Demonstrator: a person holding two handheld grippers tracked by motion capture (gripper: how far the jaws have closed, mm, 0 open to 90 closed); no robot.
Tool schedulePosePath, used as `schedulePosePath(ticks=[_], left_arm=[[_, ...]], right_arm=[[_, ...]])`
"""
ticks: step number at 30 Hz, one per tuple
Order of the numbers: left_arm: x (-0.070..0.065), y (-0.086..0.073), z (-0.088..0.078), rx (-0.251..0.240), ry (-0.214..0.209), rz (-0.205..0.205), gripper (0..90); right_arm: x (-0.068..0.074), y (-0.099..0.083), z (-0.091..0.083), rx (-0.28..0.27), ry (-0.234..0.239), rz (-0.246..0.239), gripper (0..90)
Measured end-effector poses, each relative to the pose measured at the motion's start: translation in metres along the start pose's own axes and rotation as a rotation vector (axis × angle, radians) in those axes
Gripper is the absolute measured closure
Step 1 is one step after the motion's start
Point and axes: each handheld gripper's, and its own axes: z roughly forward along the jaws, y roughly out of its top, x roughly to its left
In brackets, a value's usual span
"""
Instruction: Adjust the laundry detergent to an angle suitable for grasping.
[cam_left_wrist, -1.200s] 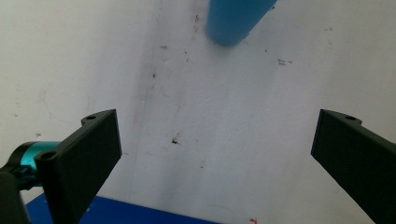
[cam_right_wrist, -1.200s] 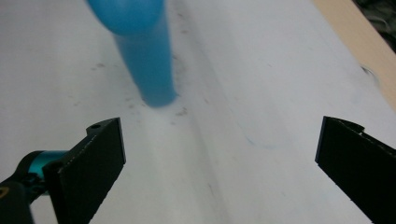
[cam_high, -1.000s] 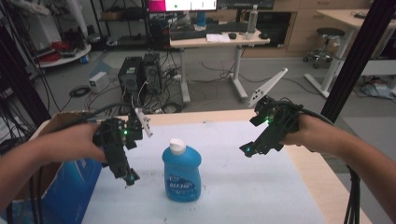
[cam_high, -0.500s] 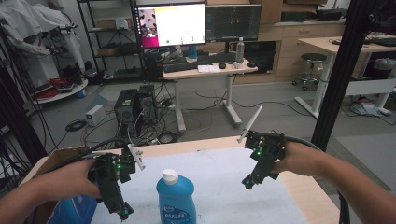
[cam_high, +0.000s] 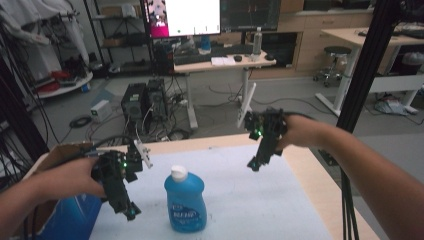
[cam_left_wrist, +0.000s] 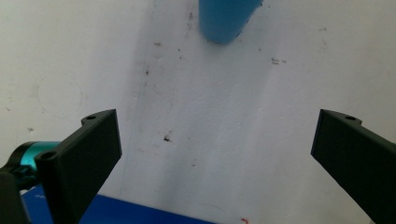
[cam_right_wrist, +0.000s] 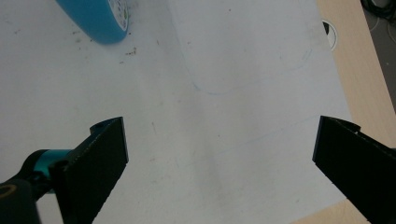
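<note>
In the high view, one blue plastic bottle (cam_high: 185, 205) with a white cap stands upright on the white mat (cam_high: 250, 200) covering the pale wooden tabletop (cam_high: 310, 175). Two black grippers hang above the mat: the left gripper (cam_high: 131, 211) just left of the bottle, the right gripper (cam_high: 254, 164) well apart on the bottle's right. A blue bag (cam_high: 70, 220) lies at the mat's left edge, and a desk with a monitor (cam_high: 187, 17) stands beyond.

In the left gripper view, its fingers (cam_left_wrist: 88, 154) stand wide apart over the speckled mat, holding nothing; the bottle's rounded base (cam_left_wrist: 226, 18) sits ahead.

In the right gripper view, its fingers (cam_right_wrist: 100, 158) are likewise spread and empty; the bottle (cam_right_wrist: 98, 21) shows upper left, bare wood at right.
</note>
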Motion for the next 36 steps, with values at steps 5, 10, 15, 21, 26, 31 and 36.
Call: schedulePosePath(ticks=[5,10,15,21,26,31,36], left_arm=[[-0.004,-0.003,0.002,0.000,-0.007,-0.006,1.7],[-0.006,-0.003,0.003,0.006,-0.011,-0.005,1.7],[-0.010,-0.003,0.002,0.008,-0.013,0.001,1.7],[-0.025,-0.006,-0.003,0.018,-0.029,0.019,1.7],[-0.035,-0.008,-0.008,0.032,-0.046,0.021,1.7],[-0.039,-0.011,-0.011,0.030,-0.037,0.014,1.7],[-0.041,-0.011,-0.013,0.022,-0.038,0.018,1.7]], right_arm=[[-0.012,0.015,0.003,0.000,0.012,-0.017,2.4],[-0.021,0.026,0.005,0.000,0.003,-0.030,2.4],[-0.028,0.034,0.008,0.014,0.008,-0.038,2.4],[-0.026,0.036,0.013,0.024,0.017,-0.052,2.5],[-0.023,0.038,0.011,0.019,0.019,-0.062,2.5],[-0.019,0.041,0.008,0.012,0.019,-0.060,2.4],[-0.019,0.040,0.006,0.017,0.018,-0.066,2.4]])
